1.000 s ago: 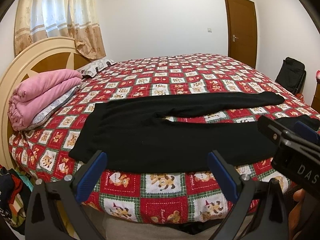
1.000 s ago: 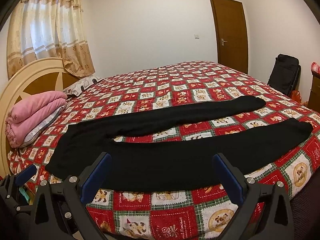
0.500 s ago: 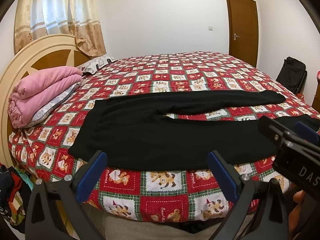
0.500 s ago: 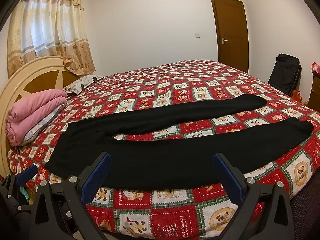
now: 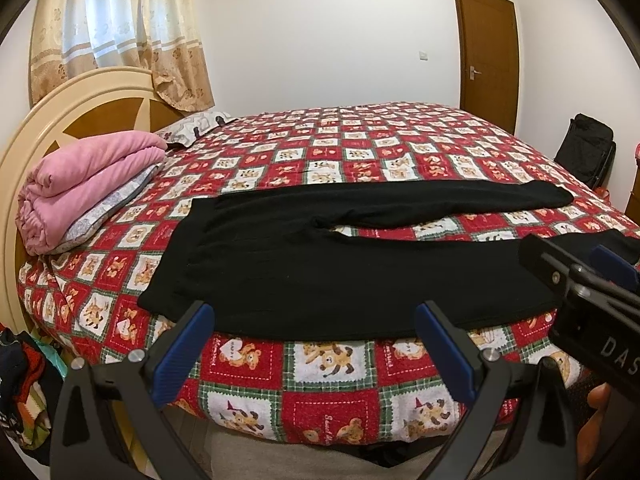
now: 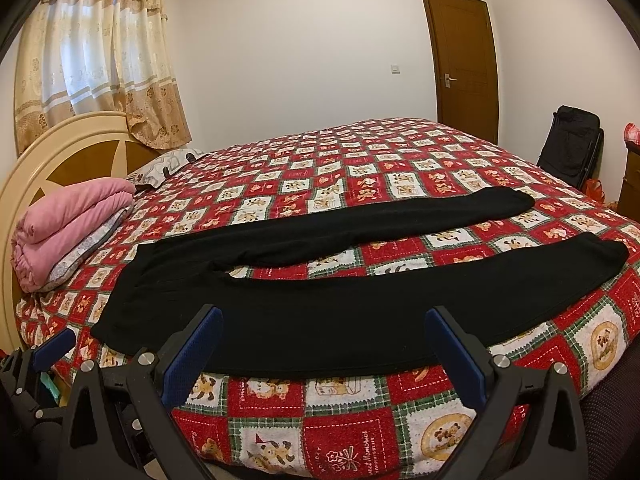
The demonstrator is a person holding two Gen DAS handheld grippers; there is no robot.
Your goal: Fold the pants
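A: Where were the pants at that point?

B: Spread flat on the bedspread, waistband toward the headboard end, both legs running toward the foot end with a gap between them. The near leg lay right along the bed's near edge.

A: And the tools?

B: The left gripper and the right gripper both hung just off the near edge with their jaws spread wide, holding nothing. Neither touched the cloth.

A: So folding hadn't begun.

B: That was my reading. The sensible first step looked like laying one leg over the other. I'd have pinched the near leg's outer edge, one tool close to the waistband, the other close to the cuff, taking only the pants and not the bedspread beneath.

A: Any risk?

B: Soft knit sags between two grips, so lift both ends together and carry them level toward the far leg, lining up the cuffs.
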